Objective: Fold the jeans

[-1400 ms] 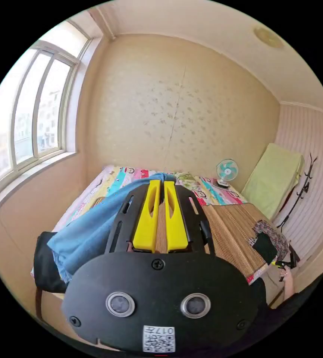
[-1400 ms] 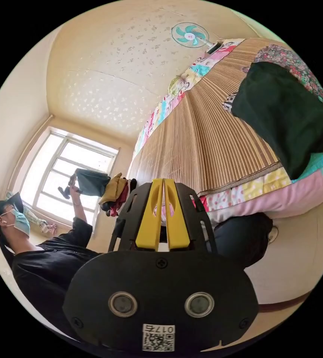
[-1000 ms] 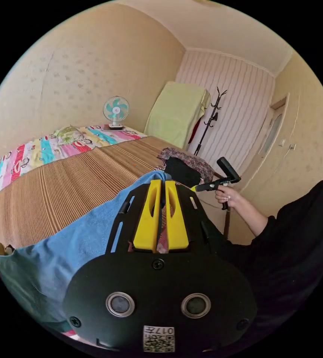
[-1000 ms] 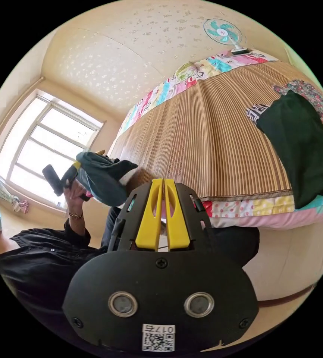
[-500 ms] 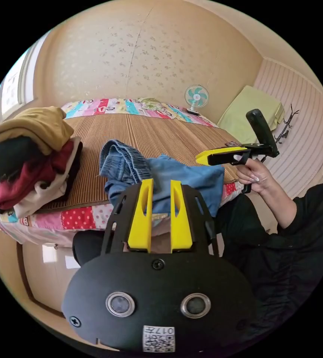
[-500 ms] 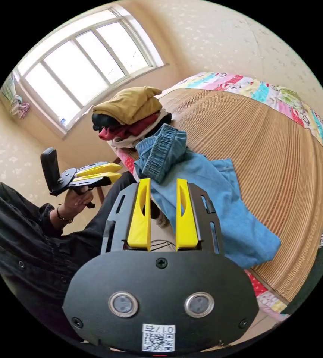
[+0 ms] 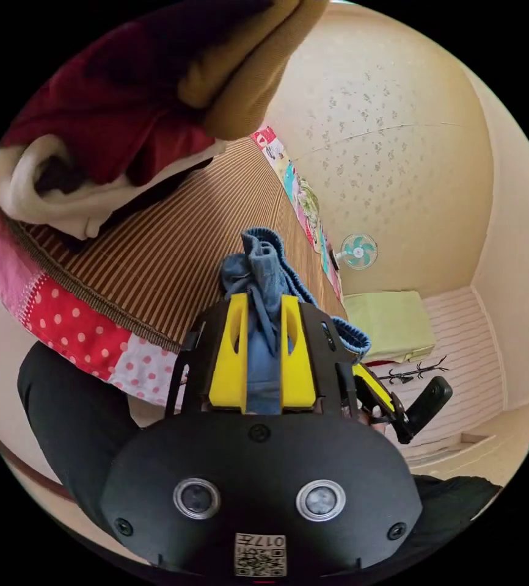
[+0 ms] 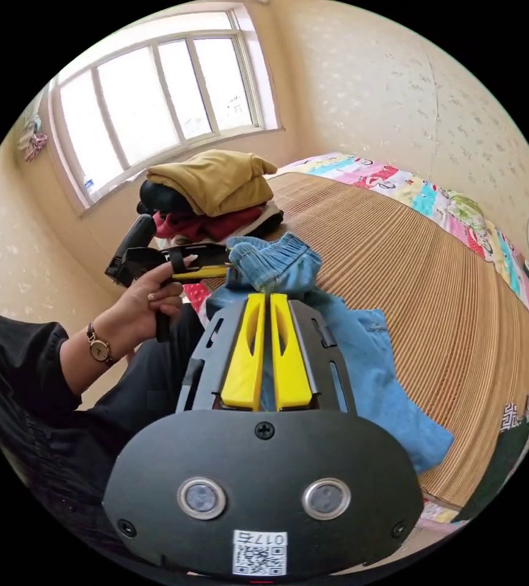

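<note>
Both tools now at one jeans.

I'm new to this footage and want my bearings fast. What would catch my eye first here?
The crumpled blue jeans at the near edge of the striped bamboo mat, elastic waistband bunched upward. The right gripper has its yellow jaws nearly together on the denim, while the left gripper has denim between jaws still apart. Behind the jeans sits a pile of clothes topped by a mustard garment, under the window.
</note>
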### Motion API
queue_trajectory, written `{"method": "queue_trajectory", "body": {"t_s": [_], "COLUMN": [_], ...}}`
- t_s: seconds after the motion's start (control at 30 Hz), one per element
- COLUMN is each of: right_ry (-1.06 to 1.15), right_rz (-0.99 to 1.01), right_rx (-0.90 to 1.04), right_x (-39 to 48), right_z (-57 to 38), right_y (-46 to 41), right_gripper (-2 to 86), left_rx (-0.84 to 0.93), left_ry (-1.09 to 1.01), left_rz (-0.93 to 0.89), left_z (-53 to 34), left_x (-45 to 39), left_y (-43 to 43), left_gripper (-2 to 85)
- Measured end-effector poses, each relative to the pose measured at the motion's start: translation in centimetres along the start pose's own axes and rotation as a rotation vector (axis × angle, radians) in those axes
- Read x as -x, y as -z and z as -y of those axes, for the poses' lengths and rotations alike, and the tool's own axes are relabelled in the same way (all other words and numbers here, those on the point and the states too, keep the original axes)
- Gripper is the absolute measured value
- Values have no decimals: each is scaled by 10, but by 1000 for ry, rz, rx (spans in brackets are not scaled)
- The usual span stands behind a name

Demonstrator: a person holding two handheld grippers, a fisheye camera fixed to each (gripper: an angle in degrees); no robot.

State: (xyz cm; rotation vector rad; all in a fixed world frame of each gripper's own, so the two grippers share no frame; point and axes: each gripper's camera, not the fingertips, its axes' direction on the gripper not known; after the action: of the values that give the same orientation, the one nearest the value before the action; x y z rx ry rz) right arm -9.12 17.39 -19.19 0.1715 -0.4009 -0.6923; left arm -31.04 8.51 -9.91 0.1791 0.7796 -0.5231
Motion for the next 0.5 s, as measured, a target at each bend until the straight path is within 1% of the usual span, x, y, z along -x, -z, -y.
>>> {"method": "queue_trajectory", "body": {"t_s": [0.07,0.1,0.17,0.2,0.27,0.3,0.37,0.43,0.5], "right_ry": [-7,-20,-72,-81,-80,-68,27,52,73], "right_rz": [-114,-137,-246,-277,-351,-350,-306,-306,-400], "right_rx": [-81,-109,-287,-346,-617,-689,-949,-1042,-1050], "right_x": [-21,-26,-42,-43,-34,-30,-9,3,8], "right_z": [-9,-11,-20,-23,-40,-46,-71,-80,-73], "right_y": [64,82,175,201,310,334,419,466,495], "right_gripper": [20,18,15,15,16,16,16,16,16], "left_rx": [-63,-76,-146,-167,-303,-345,-520,-630,-683], "left_ry": [-166,-210,-359,-400,-598,-653,-840,-929,-994], "left_rz": [-10,-13,-30,-39,-100,-117,-189,-260,-328], "left_z": [-5,-6,-14,-16,-31,-36,-56,-67,-66], "left_x": [-47,-60,-114,-129,-193,-211,-275,-314,-349], "left_y": [29,37,75,87,135,148,197,226,242], "left_gripper": [56,56,53,53,52,52,52,52,52]}}
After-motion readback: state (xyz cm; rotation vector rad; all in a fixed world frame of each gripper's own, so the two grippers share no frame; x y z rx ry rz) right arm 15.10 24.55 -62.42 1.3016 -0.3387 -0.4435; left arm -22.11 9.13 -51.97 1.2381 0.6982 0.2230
